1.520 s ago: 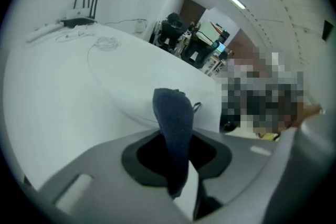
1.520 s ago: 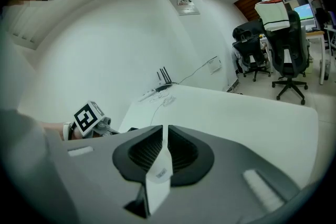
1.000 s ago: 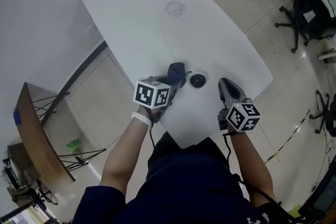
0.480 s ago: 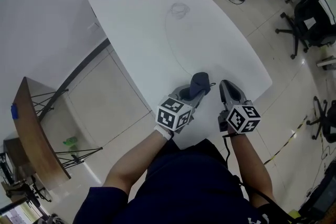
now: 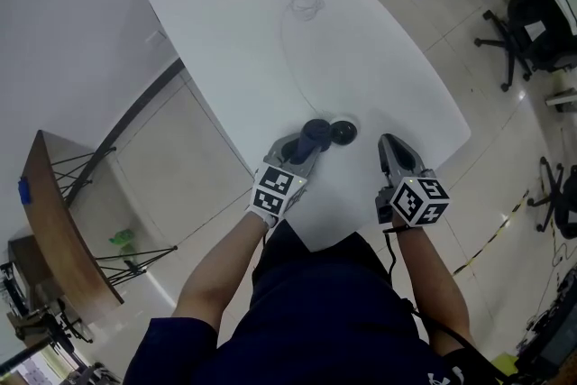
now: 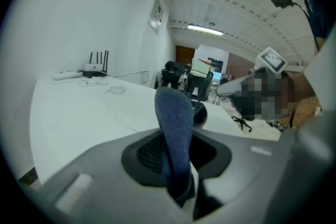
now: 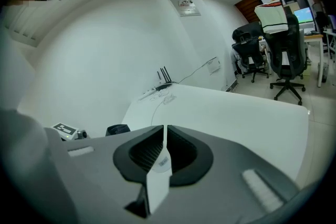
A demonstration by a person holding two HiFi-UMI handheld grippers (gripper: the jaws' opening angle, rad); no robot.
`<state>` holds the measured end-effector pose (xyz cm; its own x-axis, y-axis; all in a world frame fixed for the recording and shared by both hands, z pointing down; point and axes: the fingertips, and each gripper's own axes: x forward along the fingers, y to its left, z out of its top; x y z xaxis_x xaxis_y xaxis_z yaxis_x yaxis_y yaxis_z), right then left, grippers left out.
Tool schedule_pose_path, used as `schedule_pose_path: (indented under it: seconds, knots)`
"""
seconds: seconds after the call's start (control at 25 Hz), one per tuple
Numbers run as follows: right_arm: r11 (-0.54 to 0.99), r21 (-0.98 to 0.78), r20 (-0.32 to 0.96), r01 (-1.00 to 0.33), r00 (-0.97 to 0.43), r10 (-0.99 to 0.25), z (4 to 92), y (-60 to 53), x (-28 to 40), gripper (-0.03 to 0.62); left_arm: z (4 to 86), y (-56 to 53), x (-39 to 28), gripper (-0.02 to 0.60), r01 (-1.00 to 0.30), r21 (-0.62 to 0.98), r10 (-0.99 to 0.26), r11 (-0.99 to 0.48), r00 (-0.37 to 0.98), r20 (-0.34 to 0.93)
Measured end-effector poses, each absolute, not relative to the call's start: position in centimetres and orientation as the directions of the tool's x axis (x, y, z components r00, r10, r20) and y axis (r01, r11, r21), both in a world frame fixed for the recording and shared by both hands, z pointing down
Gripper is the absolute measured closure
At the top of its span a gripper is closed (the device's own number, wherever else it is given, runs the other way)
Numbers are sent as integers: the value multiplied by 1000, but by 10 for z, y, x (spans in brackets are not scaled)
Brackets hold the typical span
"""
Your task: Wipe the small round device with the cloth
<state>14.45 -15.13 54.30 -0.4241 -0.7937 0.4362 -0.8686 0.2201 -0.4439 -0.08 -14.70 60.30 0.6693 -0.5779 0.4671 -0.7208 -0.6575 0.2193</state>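
Left gripper (image 5: 300, 152): we hold it clamped on the blue cloth (image 5: 315, 132), lower centre, against the small round device (image 5: 343, 132). Right gripper (image 5: 390, 151): closed, empty, lower right. Step: wiping, we judge. Next: rub cloth across its top.

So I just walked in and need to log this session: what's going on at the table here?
A person works over a white table with a hand-held gripper in each hand. The left gripper has its jaws clamped on a blue cloth, held right beside the small round black device. Whether the cloth touches it isn't clear. The right gripper is off to the right, jaws together with nothing between them.
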Motion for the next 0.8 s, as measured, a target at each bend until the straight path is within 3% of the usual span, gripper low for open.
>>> schedule_pose_path:
  seconds: [0.56,0.8]
  knots:
    - [177,-436,420,-882,-373,-827,528,-133,158,568,583,-187,-12,488,-768,330,-603,-549,637,481]
    - [151,-442,424,-884,-354,-834,526,-120,168,568,582,-132,-17,485,-730,534,-442,-425,683,582]
